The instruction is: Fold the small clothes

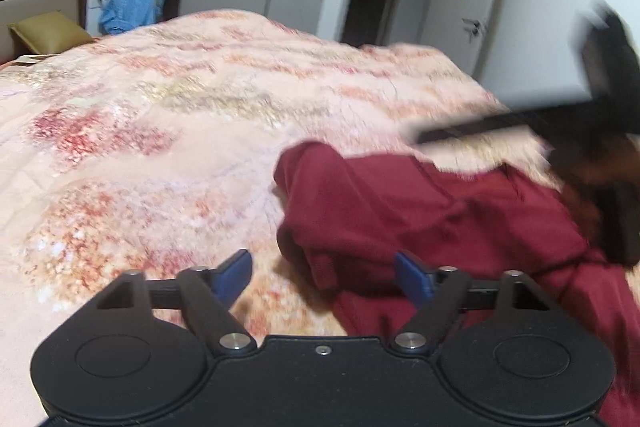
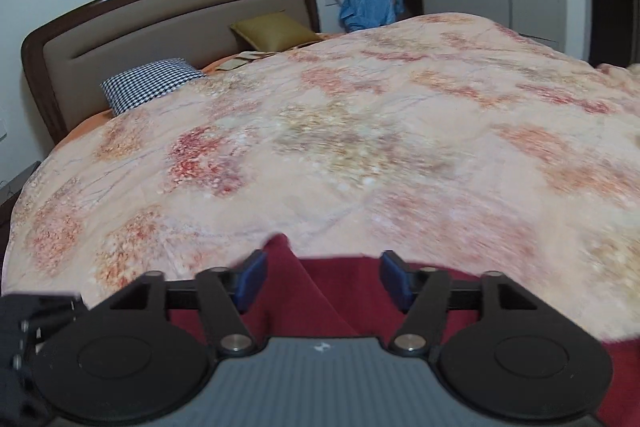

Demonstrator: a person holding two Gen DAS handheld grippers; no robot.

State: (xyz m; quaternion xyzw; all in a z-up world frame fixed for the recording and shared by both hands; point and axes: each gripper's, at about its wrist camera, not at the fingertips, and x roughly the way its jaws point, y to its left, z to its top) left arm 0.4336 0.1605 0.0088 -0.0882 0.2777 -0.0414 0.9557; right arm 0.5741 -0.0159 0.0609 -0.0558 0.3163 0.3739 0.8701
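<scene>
Lying in the lower right of the left wrist view, the dark red garment (image 1: 420, 211) sits bunched on the floral quilt (image 1: 180, 115) of the bed, its near edge rolled into thick folds just ahead of the left tool (image 1: 324, 279). That tool stands wide open; its blue pads (image 1: 236, 273) hold nothing, though the right-hand pad sits against or just over the cloth, and I cannot tell which. In the right wrist view the same garment (image 2: 320, 291) fills the bottom centre, a crease running diagonally through it, and the right tool (image 2: 324, 281) is likewise spread wide with the fabric below and between the pads but not pinched. The blurred black shape at the right edge of the left view is most likely the right tool (image 1: 500, 125) seen from outside. By its look, the cloth is a soft knit, light, limp and not at all fragile: it should drape and sag from any hold, slide little on the quilt, and drag the layers beneath along if taken too deep. A good hold would be on a single outer edge or corner, such as the rolled hem at lower centre of the left view, with the other tool on the matching edge so the piece can be spread flat before folding. Pinching the quilt along with the garment is the main risk.
</scene>
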